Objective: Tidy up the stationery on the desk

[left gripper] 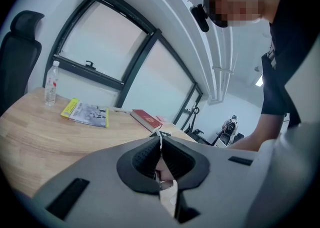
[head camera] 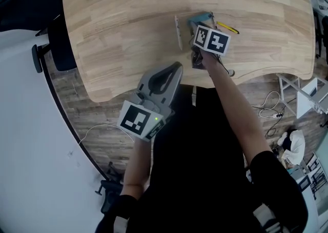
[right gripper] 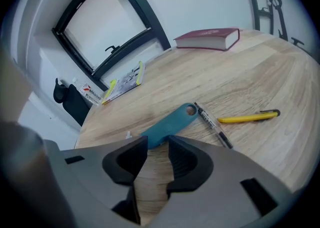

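Right gripper [right gripper: 156, 143] hangs with its jaws partly apart and nothing between the pads, its tips just short of the teal flat tool [right gripper: 167, 124] lying on the desk [head camera: 128, 32]. Just beside the tool lie a clear pen [right gripper: 212, 124], its barrel print too small to read, and a yellow pen [right gripper: 247, 117]. Left gripper [left gripper: 160, 139], jaws pressed together, sits at the desk's near edge. Bare wood stretches back to the red book [right gripper: 207, 38] and the yellow-edged booklet [right gripper: 125, 84], both covers unreadable.
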`<state>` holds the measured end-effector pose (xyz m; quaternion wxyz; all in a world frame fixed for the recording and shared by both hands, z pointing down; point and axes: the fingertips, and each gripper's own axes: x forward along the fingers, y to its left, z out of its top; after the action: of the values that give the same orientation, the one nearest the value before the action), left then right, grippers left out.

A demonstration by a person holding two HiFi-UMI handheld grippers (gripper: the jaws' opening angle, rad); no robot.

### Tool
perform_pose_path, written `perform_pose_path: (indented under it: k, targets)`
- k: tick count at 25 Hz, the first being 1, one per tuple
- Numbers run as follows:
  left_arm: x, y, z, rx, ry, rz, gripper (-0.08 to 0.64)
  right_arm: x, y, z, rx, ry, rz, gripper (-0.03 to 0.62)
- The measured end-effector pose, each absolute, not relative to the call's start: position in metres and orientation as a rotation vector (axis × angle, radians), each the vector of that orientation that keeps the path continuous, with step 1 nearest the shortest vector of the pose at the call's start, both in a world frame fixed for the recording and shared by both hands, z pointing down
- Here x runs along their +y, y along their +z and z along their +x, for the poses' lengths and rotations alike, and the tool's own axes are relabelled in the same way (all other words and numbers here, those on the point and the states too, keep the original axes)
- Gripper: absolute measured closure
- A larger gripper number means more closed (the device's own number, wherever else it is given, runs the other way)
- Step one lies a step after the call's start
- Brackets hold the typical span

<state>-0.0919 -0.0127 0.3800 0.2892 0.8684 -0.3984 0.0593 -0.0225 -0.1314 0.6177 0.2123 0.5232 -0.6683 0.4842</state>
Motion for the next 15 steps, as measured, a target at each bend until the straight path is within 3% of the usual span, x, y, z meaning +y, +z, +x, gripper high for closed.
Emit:
perform_pose_path:
  k: [6,15]
  targets:
    - [-0.019,0.379,-0.089,-1.058,0.155,2.321,0.520,-0.139,0.617,-0.020,-1.833,1.441,1.510,0.361]
    - [-0.024,0.382,-0.092,-1.064,0.155,2.316,0.520,-0.152,0.618,-0.012,-1.707,1.385,1.633,0.348]
